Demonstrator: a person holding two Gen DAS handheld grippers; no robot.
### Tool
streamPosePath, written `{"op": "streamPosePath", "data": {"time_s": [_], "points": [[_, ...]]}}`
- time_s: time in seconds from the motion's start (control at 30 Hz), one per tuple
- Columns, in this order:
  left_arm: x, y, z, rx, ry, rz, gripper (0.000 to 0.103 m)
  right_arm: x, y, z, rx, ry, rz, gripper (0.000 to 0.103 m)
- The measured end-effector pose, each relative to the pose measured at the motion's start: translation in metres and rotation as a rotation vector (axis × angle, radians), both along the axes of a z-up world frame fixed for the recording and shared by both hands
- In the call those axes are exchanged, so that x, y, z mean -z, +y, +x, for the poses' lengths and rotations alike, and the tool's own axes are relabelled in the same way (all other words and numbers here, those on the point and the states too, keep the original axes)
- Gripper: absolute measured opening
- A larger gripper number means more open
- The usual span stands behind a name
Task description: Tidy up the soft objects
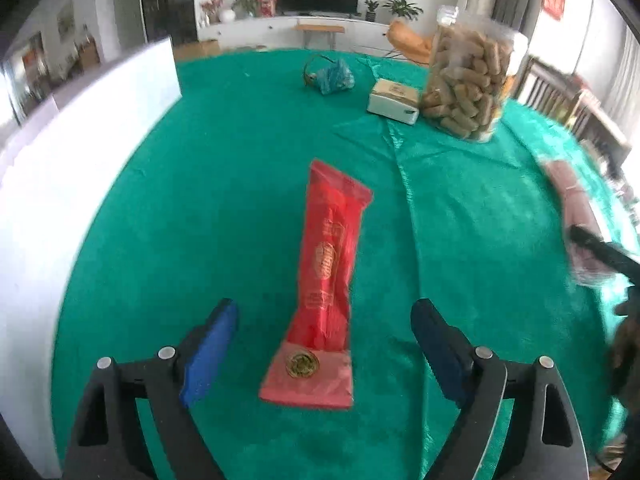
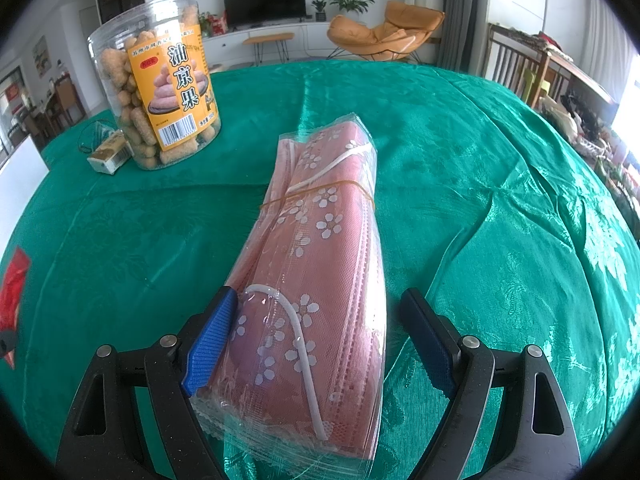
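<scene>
On the green tablecloth [image 1: 240,160], left gripper [image 1: 324,344] gapes around an ungripped red packet [image 1: 328,264]; right gripper [image 2: 316,336] straddles, unclamped, the pink mask pack [image 2: 320,264]; sorting looks barely begun.

The left gripper [image 1: 324,344] stands wide apart over a red packet [image 1: 328,276] on the green counter [image 1: 200,200], clear jar [image 1: 468,80] at one o'clock.

Two wrist cameras, angled down over the table

Each looked along its fingers, close above the green cloth [image 1: 240,160]; both caught the snack jar [image 2: 156,92].
</scene>
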State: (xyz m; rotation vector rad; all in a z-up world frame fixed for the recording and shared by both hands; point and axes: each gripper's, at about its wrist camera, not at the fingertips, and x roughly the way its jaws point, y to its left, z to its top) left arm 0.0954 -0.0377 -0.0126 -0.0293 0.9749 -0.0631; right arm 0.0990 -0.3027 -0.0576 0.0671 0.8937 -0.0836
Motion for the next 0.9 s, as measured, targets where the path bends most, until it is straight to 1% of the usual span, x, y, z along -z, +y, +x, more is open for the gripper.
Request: {"op": "streamPosePath", "data": {"time_s": [0.03, 0.07, 0.1, 0.13, 0.17, 0.27, 0.33, 0.9], "points": [[0.005, -0.001, 0.005, -0.003, 0.019, 0.001, 0.088, 0.000, 0.000, 0.000, 0.000, 0.001, -0.001, 0.085], [0.009, -0.003, 0.006, -0.005, 0.024, 0.009, 0.095, 0.000, 0.000, 0.000, 0.000, 0.001, -0.001, 0.085], [0.012, -0.007, 0.005, -0.005, 0.007, 0.047, 0.099, 0.000, 0.000, 0.000, 0.002, 0.001, -0.002, 0.086], [0.014, -0.007, 0.003, -0.019, -0.003, 0.053, 0.103, 0.000, 0.000, -0.001, 0.002, 0.001, -0.003, 0.086], [0.016, -0.002, 0.003, -0.036, -0.016, 0.030, 0.103, 0.000, -0.001, -0.001, 0.002, 0.001, -0.002, 0.086], [0.016, -0.001, -0.003, -0.044, -0.022, 0.035, 0.103, 0.000, 0.000, -0.001, 0.004, 0.002, -0.002, 0.086], [0.016, 0.000, -0.005, -0.040, -0.023, 0.035, 0.103, 0.000, -0.001, -0.001, -0.004, 0.002, 0.013, 0.088], [0.016, 0.002, -0.010, -0.046, -0.028, 0.035, 0.103, 0.000, 0.002, -0.001, -0.002, 0.004, 0.008, 0.088]]}}
